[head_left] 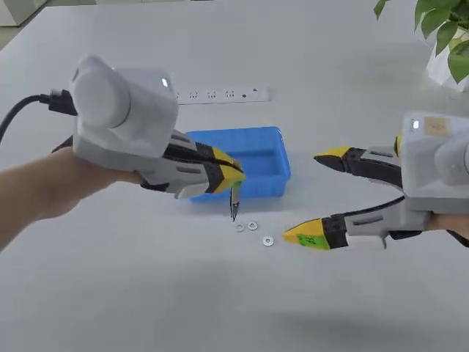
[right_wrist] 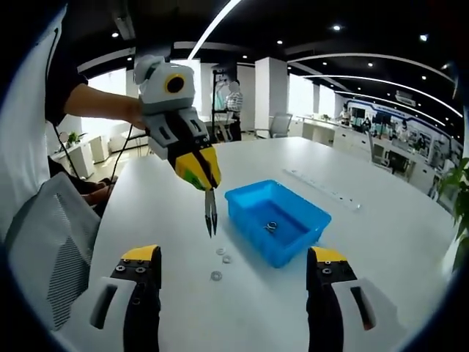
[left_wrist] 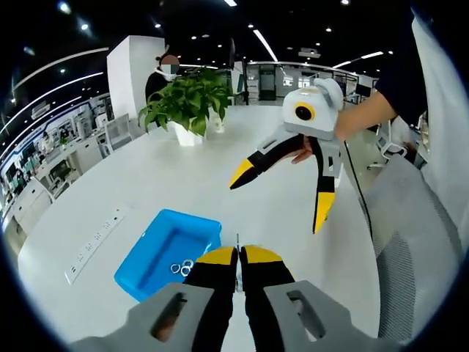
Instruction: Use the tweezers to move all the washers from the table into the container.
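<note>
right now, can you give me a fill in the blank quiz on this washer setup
1. The left gripper is shut on the ____, whose tips point down at the table.
2. ____ washers lie on the table, outside the container.
3. The right gripper holds nothing and its jaws stand ____.
4. The container's colour is ____.
Missing words: tweezers; three; open; blue.
</note>
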A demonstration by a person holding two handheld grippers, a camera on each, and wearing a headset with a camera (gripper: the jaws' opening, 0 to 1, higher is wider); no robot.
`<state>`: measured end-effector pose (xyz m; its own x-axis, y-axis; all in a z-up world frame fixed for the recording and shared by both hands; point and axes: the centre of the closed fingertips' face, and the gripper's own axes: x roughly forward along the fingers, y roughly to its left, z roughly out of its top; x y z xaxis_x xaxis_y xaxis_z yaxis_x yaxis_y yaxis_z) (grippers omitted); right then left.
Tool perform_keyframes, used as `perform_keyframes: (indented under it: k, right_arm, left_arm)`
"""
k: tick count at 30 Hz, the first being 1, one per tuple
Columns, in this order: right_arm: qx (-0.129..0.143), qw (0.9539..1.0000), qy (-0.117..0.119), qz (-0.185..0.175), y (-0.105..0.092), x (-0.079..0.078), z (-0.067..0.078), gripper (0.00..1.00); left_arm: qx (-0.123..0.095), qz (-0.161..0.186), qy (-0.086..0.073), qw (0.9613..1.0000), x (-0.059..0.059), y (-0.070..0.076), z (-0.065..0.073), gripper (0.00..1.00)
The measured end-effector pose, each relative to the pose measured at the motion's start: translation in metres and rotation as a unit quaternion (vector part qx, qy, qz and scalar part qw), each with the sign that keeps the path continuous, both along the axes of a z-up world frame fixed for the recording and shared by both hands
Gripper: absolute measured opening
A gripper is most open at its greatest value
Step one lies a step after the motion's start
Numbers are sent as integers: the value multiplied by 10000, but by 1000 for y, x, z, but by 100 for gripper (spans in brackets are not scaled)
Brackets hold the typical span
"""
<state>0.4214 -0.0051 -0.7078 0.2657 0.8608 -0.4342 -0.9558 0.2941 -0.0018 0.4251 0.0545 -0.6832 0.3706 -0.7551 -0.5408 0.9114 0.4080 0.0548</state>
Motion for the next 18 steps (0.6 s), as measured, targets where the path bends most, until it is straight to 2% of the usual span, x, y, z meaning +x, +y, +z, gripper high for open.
perform_keyframes:
  k: [2, 6, 12, 15, 18]
  right_arm:
    - [34, 9999, 66, -80, -6, -1, -1, 82]
    - [-98, 9998, 4, -152, -15, -4, -5, 85]
    - [-79, 9999, 54, -123, -17, -14, -7, 85]
    - [-162, 9997, 82, -137, -18, -17, -12, 88]
    - [-93, 9996, 176, -180, -20, -20, -13, 88]
  left_arm:
    - [-23, 16, 14, 10000, -1, 0, 0, 6]
    - [-40, 23, 63, 10000, -3, -1, -2, 6]
    - [-62, 20, 111, 9999, -9, -3, -6, 6]
    - [-144, 42, 112, 9998, -10, -6, -7, 6]
    - [-143, -28, 10, 9999, -12, -10, -8, 6]
